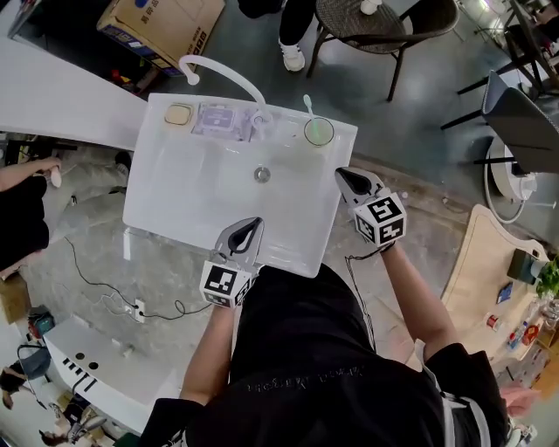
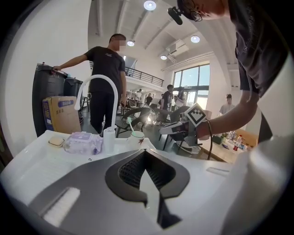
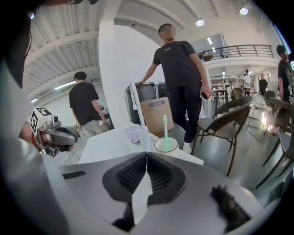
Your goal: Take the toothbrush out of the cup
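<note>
**Item 1: sink (image 1: pixel 157 205).** White, rectangular. A drain (image 1: pixel 261 175) is seen at mid-basin and a curved tap (image 1: pixel 223 72) is fixed at the back rim.

**Item 2: cup (image 1: pixel 319 133).** It is set upright on the back right corner of the sink rim. The toothbrush (image 1: pixel 308 106) (pale green) is stood in it, head up, and is touched by neither tool.

**Item 3: back rim, misc.** A soap bar (image 1: pixel 179 113) and a pack of wipes (image 1: pixel 216 119) are laid left of the tap base.

**Item 4: left gripper (image 1: pixel 253 223).** It is held over the front edge of the sink, well apart from the cup. The jaws are seen brought together tip to tip, w/ nothing between them.

**Item 5: right gripper (image 1: pixel 342 175).** It is held over the right rim, near the cup but not touching, and is pointed approx. at it. The jaws are closed on each other and nothing is gripped.

**Item 6: background.** A cardboard box (image 1: pixel 162 26) and a chair (image 1: pixel 384 22) are placed beyond the sink.
</note>
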Available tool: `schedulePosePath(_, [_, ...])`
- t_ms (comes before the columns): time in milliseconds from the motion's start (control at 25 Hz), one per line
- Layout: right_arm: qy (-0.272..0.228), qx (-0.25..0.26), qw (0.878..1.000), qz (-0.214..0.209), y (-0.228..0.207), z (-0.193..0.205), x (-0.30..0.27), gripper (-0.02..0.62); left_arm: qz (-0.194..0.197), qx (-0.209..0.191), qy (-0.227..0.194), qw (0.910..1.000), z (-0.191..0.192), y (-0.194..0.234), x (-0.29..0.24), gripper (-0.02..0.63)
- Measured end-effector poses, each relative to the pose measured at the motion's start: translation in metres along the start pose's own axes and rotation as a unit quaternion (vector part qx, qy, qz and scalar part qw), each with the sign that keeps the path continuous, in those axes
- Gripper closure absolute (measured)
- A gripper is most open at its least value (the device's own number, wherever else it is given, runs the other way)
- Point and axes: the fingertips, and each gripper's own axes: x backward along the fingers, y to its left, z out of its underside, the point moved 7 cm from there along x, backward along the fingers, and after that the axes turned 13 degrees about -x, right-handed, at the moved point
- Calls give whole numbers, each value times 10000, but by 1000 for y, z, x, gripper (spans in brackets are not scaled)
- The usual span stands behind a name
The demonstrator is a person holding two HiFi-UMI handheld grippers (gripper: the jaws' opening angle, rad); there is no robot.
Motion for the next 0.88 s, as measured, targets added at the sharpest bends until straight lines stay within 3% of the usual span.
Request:
schedulePosePath(520, [-108, 107, 9999, 70, -29, -36, -49, 581, 90, 185, 190, 9996, 18, 7, -2, 600])
schedulePosePath(880, [177, 300, 9994, 20, -33, -41, -81, 581, 2, 398, 246, 9989, 24, 18, -4, 600])
